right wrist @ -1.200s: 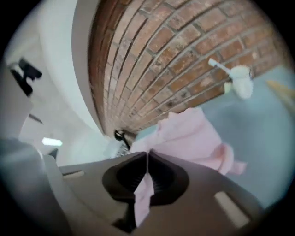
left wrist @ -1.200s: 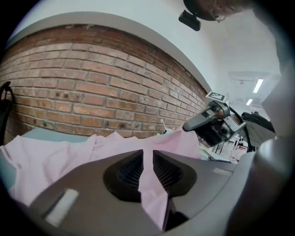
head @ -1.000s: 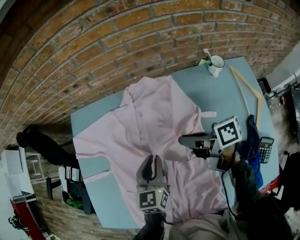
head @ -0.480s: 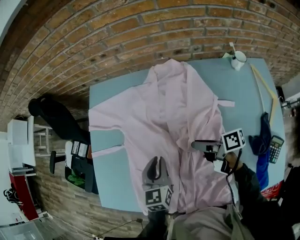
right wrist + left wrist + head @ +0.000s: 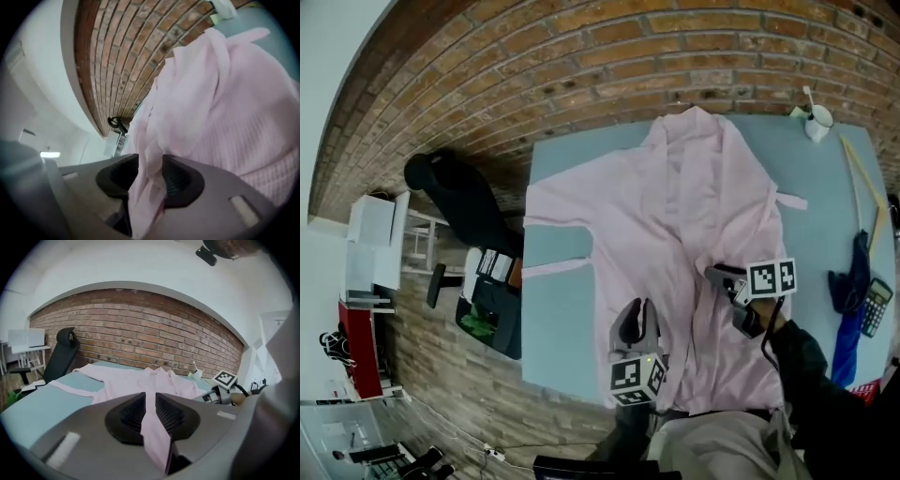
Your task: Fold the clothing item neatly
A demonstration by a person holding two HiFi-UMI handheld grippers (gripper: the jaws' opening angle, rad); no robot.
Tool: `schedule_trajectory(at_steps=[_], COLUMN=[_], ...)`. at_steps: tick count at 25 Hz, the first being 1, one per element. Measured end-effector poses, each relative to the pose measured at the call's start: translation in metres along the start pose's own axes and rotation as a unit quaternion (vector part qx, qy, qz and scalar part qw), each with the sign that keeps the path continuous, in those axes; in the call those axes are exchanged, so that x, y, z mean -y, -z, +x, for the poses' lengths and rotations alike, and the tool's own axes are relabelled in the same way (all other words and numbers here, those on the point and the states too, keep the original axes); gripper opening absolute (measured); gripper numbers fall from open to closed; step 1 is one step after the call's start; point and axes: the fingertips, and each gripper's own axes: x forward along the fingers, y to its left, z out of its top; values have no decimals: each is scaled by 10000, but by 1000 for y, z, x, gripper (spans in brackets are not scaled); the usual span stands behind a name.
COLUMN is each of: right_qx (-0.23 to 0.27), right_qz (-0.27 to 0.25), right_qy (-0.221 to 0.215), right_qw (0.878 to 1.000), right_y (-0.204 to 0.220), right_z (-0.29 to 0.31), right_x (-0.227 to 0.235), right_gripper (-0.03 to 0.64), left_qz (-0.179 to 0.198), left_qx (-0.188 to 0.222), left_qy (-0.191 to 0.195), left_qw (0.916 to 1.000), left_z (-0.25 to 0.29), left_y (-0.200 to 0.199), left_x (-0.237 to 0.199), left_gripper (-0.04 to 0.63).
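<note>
Your pink robe (image 5: 675,216) lies spread over the light-blue table (image 5: 558,319). Its collar points toward the brick wall (image 5: 581,56), one sleeve reaches out to the table's left edge, and its hem lies at the near edge beside you.

Your left gripper (image 5: 637,317) sits low on the robe, close to the hem. In the left gripper view its jaws (image 5: 150,401) are pressed together on a thin fold of the pink cloth, which runs as a narrow strip between the dark pads. The rest of the robe (image 5: 136,380) lies flat on the table beyond.

Your right gripper (image 5: 719,275) rests further up the robe's right half, well apart from the left one. Its jaws have just been opening. In the right gripper view they (image 5: 151,173) stand spread, with a loose bunch of the waffle-textured cloth (image 5: 225,103) gathered between the pads but not squeezed by them.

A white mug (image 5: 817,122) stands at the table's far right corner. A pale wooden strip (image 5: 861,178) lies along the right side, and a calculator (image 5: 875,307) lies nearer to you on the same side. A black chair (image 5: 464,202) stands off the table's left end.
</note>
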Motion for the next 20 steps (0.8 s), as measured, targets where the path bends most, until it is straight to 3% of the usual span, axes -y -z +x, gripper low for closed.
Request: schedule_trajectory(at_steps=[2,7,11,13,15,16,20], right_qx=[180,750,680,536,343,246,-82], right_qz=[54,-1376,-1853,-2371,-3184,-3698,-5641], right_qy=[27,681,930,1094,1298,1419,1818], right_qw=[9998,9853,9759,9638,9384,9179,8054], right_y=[3,-5,16,24,24,21,-8], right_z=[-7,-38,-1,36,80,104,197], right_x=[-9,-62,-95,-109,-129,-140,-191], right_gripper=[160,160,161,161,161,161,161], left_qz=[-111,-566,-967,-968,-959,-978,-1170], left_qx=[17,125,196,212,212,192,-82], left_qy=[-107,-475,-651,-746,-781,-772,-717], left_qw=[9999,9972,9930,9923,9921,9920,9905], left_z=[-5,-2,6,7,8,8,11], left_y=[-3,-14,-33,-44,-50,-50,-32], left_x=[-22,-112,-193,-226,-250,-258,-281], left_gripper=[72,72,74,74,75,77,81])
